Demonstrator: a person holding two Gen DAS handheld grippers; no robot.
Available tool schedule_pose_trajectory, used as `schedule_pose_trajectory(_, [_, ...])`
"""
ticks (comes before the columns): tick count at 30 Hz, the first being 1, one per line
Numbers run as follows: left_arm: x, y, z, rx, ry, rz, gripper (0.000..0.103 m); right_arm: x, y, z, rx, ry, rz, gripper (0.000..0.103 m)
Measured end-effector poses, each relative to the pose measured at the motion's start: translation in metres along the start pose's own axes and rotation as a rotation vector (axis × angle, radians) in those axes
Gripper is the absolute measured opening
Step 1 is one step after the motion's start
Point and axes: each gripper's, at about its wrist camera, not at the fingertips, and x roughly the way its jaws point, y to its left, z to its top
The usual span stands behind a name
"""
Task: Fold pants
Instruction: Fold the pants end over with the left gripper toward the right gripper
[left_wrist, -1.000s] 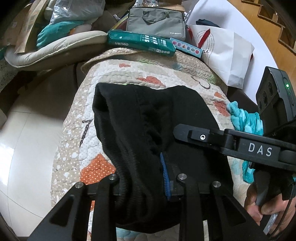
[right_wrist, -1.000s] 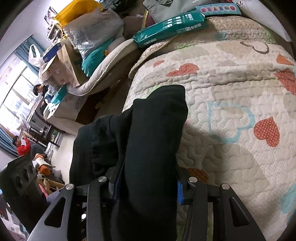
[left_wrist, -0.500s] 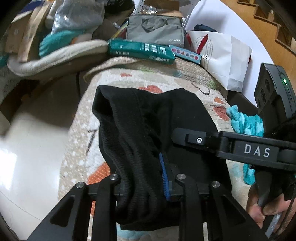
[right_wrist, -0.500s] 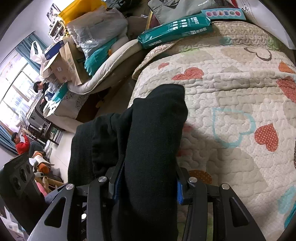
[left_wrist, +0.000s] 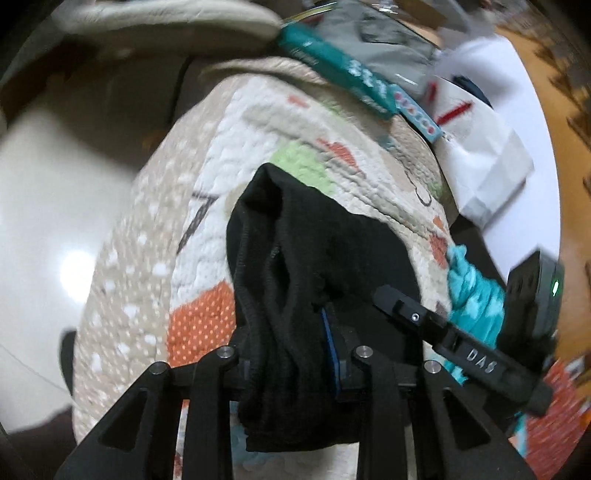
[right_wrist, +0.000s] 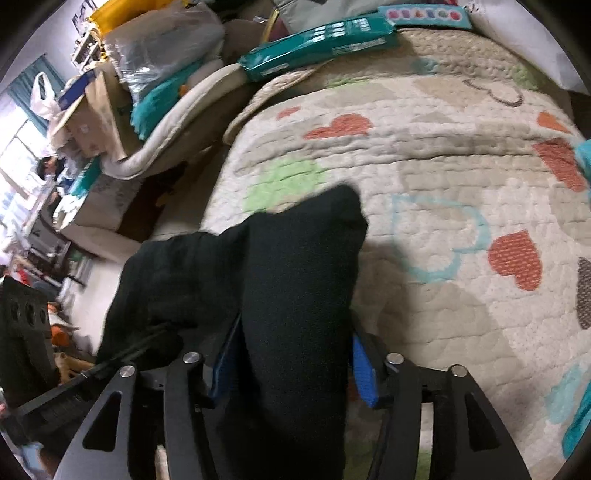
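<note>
Over the quilt (right_wrist: 461, 155), both grippers are clamped on the black pants (left_wrist: 295, 280): left gripper (left_wrist: 291, 363) and right gripper (right_wrist: 295, 373) side by side, fabric bunch stretching forward, away from the fingers.

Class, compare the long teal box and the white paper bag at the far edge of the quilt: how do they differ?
The teal box is a long, stiff, printed pack lying flat; the white paper bag is broader, soft-sided, creased, with red marks. The teal box rests on the quilt edge; the white paper bag sits beyond it. Both lie past the black pants.
</note>
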Motion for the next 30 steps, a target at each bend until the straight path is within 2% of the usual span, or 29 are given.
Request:
schedule_pose_trajectory(4, [-0.002,0.003,0.002,-0.023,0.007,-0.069,0.027,-0.002,-0.011,0.001,-0.013,-0.002,-0.007,0.059])
schedule_pose_trajectory(6, [-0.003,0.002,0.004,-0.02,0.002,-0.102,0.027,0.0,-0.018,0.002,-0.016,0.009,-0.01,0.056])
schedule_pose_trajectory(14, [0.007,-0.001,0.003,0.006,0.019,-0.058,0.029,-0.003,-0.037,-0.001,0.139,0.006,0.132,0.057])
schedule_pose_trajectory(16, [0.006,0.001,0.004,-0.001,0.016,-0.062,0.029,-0.004,-0.04,-0.002,0.144,0.013,0.143,0.04])
schedule_pose_trajectory(18, [0.004,0.004,0.006,-0.017,0.009,-0.072,0.029,-0.006,-0.04,-0.002,0.119,0.023,0.102,0.035])
schedule_pose_trajectory(20, [0.003,0.007,0.006,-0.029,0.007,-0.077,0.031,-0.003,-0.04,-0.003,0.086,0.037,0.022,0.034])
schedule_pose_trajectory(25, [0.004,0.009,0.004,-0.049,0.017,-0.091,0.037,0.005,-0.037,-0.003,0.036,0.041,-0.072,0.033])
schedule_pose_trajectory(30, [0.002,0.016,0.003,-0.091,0.001,-0.108,0.05,0.005,-0.037,0.002,-0.008,0.049,-0.147,0.036])
